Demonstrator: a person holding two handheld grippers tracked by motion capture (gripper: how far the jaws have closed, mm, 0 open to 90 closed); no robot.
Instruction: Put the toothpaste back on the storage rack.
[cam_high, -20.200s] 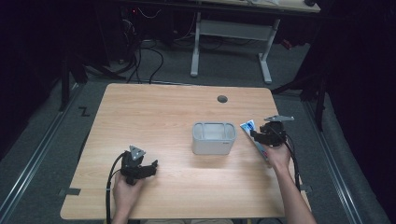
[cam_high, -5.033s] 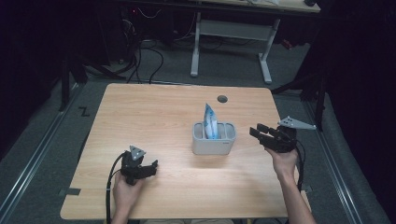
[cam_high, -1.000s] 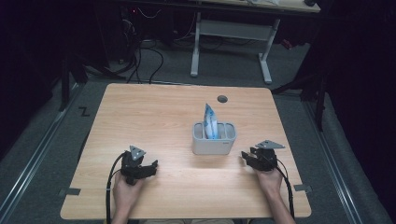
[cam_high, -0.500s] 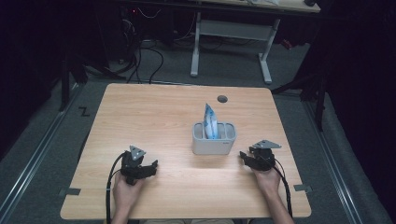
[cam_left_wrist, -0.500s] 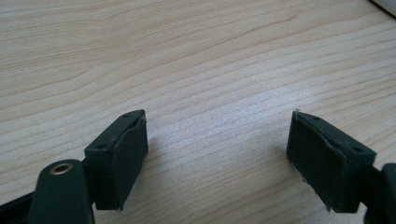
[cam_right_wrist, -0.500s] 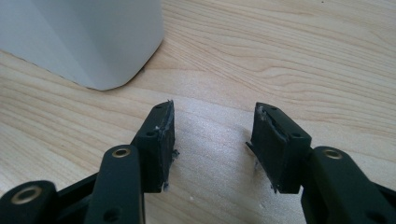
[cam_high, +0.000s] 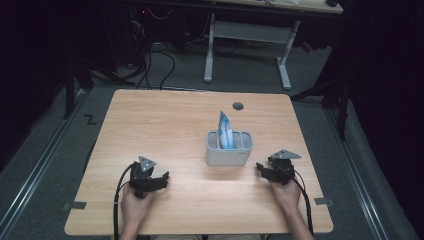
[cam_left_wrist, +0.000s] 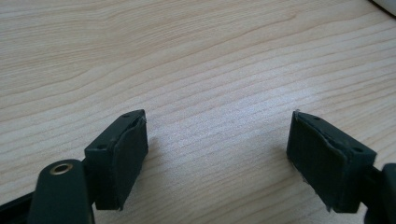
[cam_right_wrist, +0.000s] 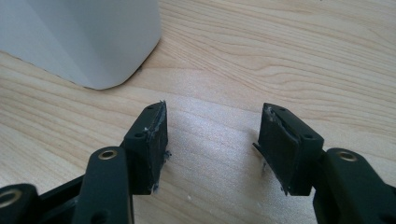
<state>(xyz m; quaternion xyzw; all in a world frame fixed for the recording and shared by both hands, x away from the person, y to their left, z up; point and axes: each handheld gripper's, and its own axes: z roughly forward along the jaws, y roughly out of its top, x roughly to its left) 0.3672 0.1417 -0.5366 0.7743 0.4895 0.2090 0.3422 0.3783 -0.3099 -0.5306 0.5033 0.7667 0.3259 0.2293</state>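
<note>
Right hand-held gripper (cam_high: 264, 169) rests low on the tabletop (cam_high: 165, 125) just right of the grey holder (cam_high: 229, 155), its jaws apart with nothing between them; they have just been opening, and in the right gripper view only bare wood lies between the two pads (cam_right_wrist: 154, 140), with the rounded corner of the holder (cam_right_wrist: 88, 42) near, up and to the left. The blue-and-white packet (cam_high: 225, 131) already stands upright in the middle slot of the holder, its top rising clear of the rim, so the placing looks done and the step in hand is, by my reading, a clean letting-go and settling back. To do that well, the jaws should stay wide and the hand should keep off the holder's side, since a brush against that light wall could shift it or tip the tall packet. Any move away is best made backward toward the near edge, low and level, with the trailing cable kept behind the wrist. As for pose, the right hand lies palm-down behind its gripper, forearm coming straight in from the near edge, jaws pointing forward and slightly toward the holder. The left hand-held gripper (cam_high: 159, 181) sits well apart on the near left, also resting on the wood and angled toward the centre, its jaws standing wide over bare grain in the left gripper view (cam_left_wrist: 217, 154), holding nothing.
</note>
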